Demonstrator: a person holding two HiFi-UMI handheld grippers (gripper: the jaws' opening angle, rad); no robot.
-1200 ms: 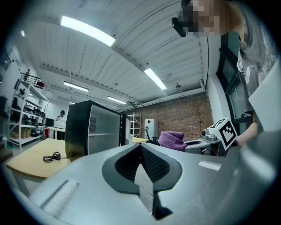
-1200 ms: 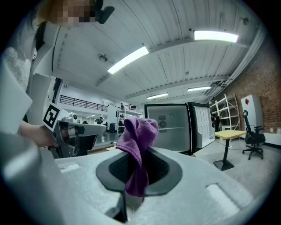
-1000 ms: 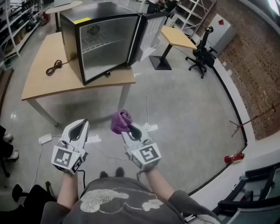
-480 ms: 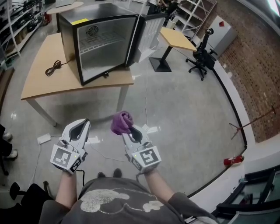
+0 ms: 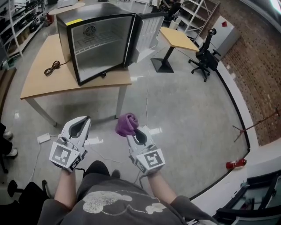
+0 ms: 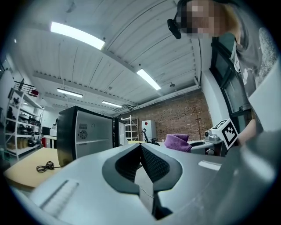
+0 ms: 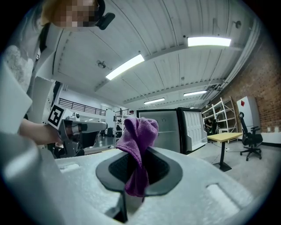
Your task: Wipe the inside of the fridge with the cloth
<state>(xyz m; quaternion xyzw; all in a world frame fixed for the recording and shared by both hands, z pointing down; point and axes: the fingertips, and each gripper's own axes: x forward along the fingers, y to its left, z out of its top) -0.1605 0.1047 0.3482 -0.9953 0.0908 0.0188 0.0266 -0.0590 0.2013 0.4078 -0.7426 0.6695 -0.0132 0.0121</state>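
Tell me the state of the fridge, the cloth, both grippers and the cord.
fridge: door open, standing on the table.
right gripper: jaws shut on the cloth.
cloth: bunched up, pinched at one end.
left gripper: jaws together, empty.
cord: coiled on the table.

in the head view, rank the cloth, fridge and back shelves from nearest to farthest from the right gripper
1. Cloth: gripped in the right gripper itself.
2. Fridge: ahead on the table, door open.
3. Shelves: at the back right, beyond the fridge.
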